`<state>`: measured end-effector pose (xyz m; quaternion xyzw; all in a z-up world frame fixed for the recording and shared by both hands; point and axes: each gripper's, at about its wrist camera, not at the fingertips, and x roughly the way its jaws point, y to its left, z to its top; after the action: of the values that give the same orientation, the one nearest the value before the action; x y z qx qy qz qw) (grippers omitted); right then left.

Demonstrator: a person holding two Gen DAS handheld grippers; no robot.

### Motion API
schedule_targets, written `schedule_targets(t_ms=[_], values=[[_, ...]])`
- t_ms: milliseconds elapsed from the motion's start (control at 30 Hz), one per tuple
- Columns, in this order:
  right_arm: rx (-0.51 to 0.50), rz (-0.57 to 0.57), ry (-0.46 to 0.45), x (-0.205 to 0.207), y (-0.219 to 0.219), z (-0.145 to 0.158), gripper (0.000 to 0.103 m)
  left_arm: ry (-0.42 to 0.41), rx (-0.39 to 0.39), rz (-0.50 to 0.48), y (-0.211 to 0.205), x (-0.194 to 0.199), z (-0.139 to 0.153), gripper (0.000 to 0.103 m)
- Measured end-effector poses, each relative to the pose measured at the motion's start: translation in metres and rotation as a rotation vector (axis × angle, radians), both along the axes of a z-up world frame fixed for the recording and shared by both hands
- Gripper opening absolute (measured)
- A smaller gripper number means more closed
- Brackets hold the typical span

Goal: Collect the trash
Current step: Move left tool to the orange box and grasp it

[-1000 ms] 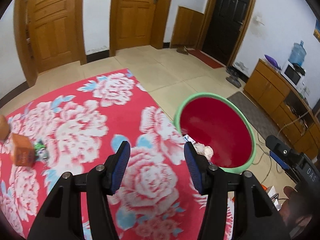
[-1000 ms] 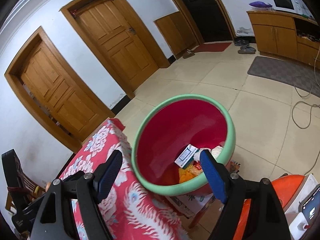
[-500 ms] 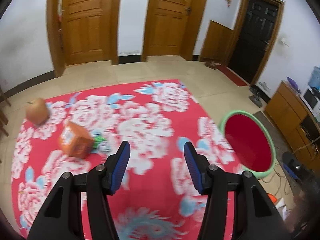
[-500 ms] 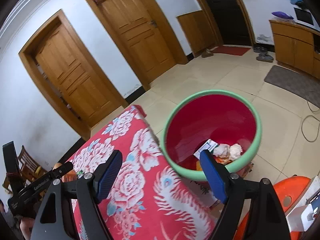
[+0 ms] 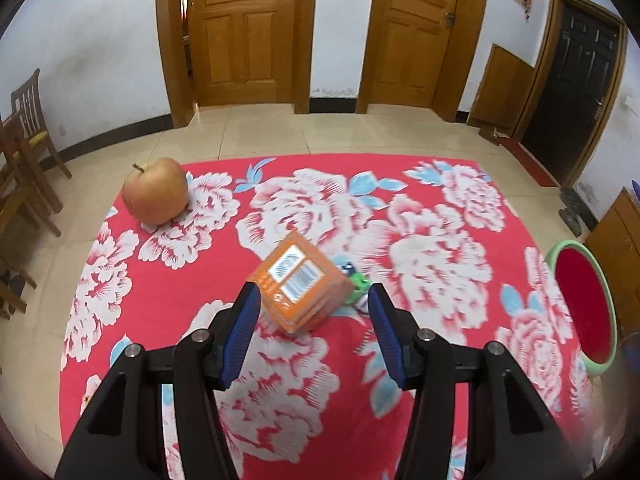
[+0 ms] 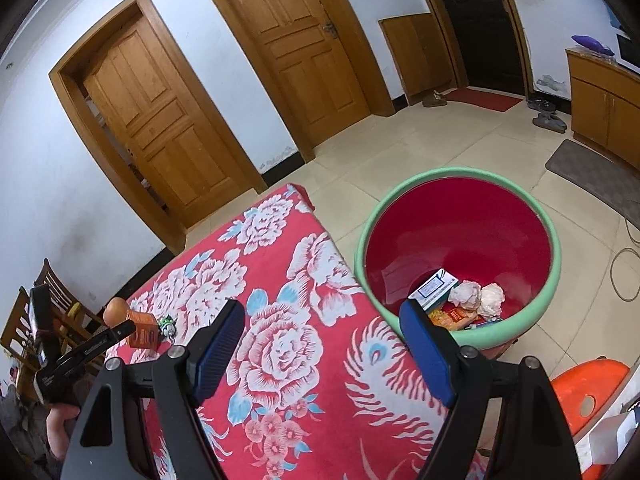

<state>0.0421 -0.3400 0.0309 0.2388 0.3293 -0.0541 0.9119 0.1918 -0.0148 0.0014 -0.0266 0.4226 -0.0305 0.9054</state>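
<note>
An orange carton (image 5: 300, 286) lies tilted on the red floral tablecloth (image 5: 432, 248), with a small green wrapper (image 5: 357, 282) at its right side. My left gripper (image 5: 314, 312) is open and empty, its jaws standing just in front of the carton. The carton (image 6: 143, 332) and wrapper (image 6: 168, 324) also show far left in the right wrist view. My right gripper (image 6: 322, 336) is open and empty over the table's right part, beside the red bin with a green rim (image 6: 460, 178), which holds paper balls, a box and wrappers.
An apple (image 5: 156, 191) sits at the table's far left corner. The bin (image 5: 580, 308) stands on the floor past the table's right edge. Wooden chairs (image 5: 20, 148) stand to the left. An orange stool (image 6: 588, 396) is at the lower right.
My left gripper has swung left from the bin to the carton, which now sits right before its jaws. My right gripper has drawn back and turned left from over the bin.
</note>
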Motion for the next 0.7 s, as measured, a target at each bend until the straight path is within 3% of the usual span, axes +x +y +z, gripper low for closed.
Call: schedule_targets(t_ms=[133,300,433,700], values=[[-0.012,0.014,0.018,0.007,0.007,-0.004,0.082,0.026,-0.026,0.022,0.007,0.011,-0.011,0.056],[-0.026,0.026,0.033,0.012,0.012,-0.006,0.082,0.030,-0.130,0.046,0.016,0.017,-0.009,0.056],[-0.028,0.034,0.045,0.016,0.016,-0.009,0.082,0.023,-0.154,0.070,0.018,0.022,-0.007,0.061],[-0.026,0.060,0.055,0.019,0.024,-0.012,0.082,0.046,-0.191,0.103,0.021,0.032,-0.014,0.058]])
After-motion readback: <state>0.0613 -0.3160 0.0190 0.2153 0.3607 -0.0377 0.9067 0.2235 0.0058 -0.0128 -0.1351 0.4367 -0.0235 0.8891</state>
